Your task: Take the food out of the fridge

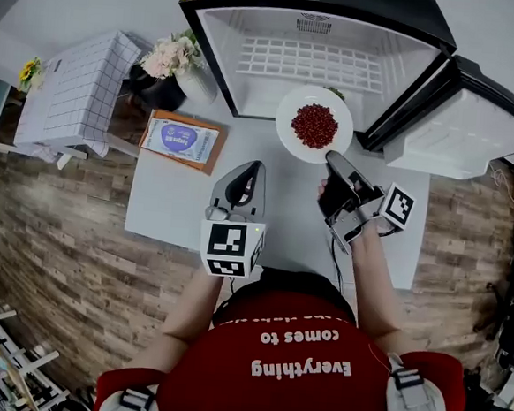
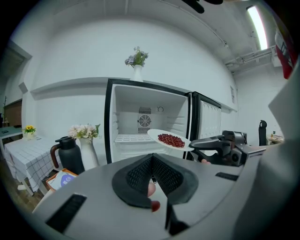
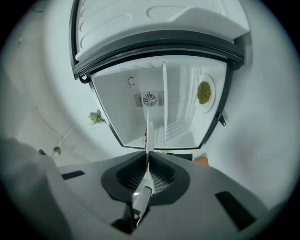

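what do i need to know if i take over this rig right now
Left gripper: shut, empty, over the table.
Right gripper: shut on the rim of the white plate of red beans, held in the air just outside the open fridge.
Done: the beans are out of the fridge but not yet set down.
Left: put the white plate on the table, then fetch the green food inside the fridge.

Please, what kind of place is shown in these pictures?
Probably a staged home-kitchen corner inside a lab or studio: a mini fridge with its door open, a table with a checked cloth, flowers in a vase, and bare ceiling pipes overhead.
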Demonstrator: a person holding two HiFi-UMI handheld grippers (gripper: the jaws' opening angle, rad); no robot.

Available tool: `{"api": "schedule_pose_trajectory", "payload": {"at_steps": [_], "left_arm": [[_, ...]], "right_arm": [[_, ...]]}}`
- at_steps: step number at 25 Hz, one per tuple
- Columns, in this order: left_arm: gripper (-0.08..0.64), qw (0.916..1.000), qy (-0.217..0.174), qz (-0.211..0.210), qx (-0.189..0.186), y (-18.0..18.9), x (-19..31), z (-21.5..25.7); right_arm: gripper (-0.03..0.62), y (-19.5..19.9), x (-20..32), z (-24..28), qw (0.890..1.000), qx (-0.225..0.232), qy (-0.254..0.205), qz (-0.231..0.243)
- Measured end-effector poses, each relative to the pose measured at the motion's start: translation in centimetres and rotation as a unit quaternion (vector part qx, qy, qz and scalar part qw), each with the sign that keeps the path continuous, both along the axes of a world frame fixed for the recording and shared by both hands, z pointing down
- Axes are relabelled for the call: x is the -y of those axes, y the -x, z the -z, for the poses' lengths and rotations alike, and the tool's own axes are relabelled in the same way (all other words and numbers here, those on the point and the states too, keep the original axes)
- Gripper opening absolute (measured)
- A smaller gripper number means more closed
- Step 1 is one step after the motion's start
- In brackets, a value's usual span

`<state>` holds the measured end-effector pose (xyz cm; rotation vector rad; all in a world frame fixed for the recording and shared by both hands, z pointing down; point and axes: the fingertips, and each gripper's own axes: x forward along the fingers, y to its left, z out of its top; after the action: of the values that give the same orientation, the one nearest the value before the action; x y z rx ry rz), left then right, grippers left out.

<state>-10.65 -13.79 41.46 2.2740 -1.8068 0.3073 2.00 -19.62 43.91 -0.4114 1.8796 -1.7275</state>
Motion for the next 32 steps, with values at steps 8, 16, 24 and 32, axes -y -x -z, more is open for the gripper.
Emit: {"api": "schedule_pose_trajectory", "payload": {"at_steps": [8,16,24,32], "left_arm": [[0.008,0.9995,0.018,0.022,-0.011,1.3,-3.6,-1.0],[0.008,0.9987,0.032,0.039,-0.005,2.6,-6.1,-2.4],[0.008,0.9981,0.041,0.042,-0.015,3.7,-7.6,-4.1],[0.008,0.9980,0.049,0.038,-0.007,4.1,-8.0,-5.8]], "right_arm": [[0.026,0.3,-6.2,-2.9,0.998,-0.021,0.008,0.053],[0.026,-0.1,-9.9,-8.3,0.995,-0.062,0.039,0.067],[0.026,0.4,-12.1,-16.5,0.983,-0.145,0.073,0.084],[0.026,0.6,-13.5,-22.3,0.972,-0.175,0.131,0.082]]}}
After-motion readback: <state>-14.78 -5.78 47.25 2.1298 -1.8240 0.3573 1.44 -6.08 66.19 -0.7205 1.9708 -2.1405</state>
